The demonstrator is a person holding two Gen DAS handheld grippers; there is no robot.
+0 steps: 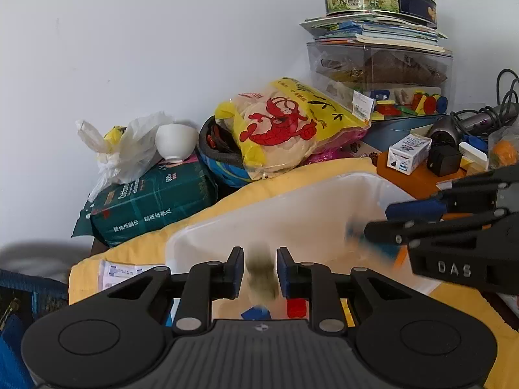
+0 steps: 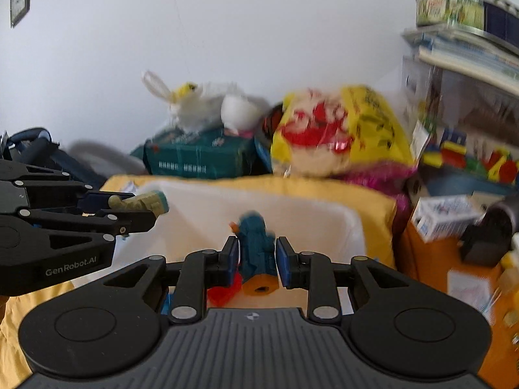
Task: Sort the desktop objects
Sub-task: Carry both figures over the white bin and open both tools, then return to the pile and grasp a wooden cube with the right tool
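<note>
A blurred olive toy [image 1: 261,280] hangs between the pads of my left gripper [image 1: 260,267], with thin gaps on both sides, so the jaws stand open around it. From the right wrist view, the same olive toy [image 2: 139,202] pokes out of the left gripper [image 2: 136,210] over the white bin's [image 2: 308,217] left rim. My right gripper [image 2: 258,259] is shut on a teal toy [image 2: 256,253] with an orange base, tilted, above the bin. In the left wrist view the right gripper [image 1: 378,222] comes in from the right over the white bin [image 1: 292,201].
Red block [image 1: 296,308] and blue block [image 1: 256,312] lie in the bin, which sits on a yellow cloth [image 1: 139,249]. Behind it are a green package [image 1: 155,204], white bowl [image 1: 176,141], yellow lobster bag [image 1: 285,126] and clear drawers [image 1: 379,71]. A small carton [image 1: 408,154] is at right.
</note>
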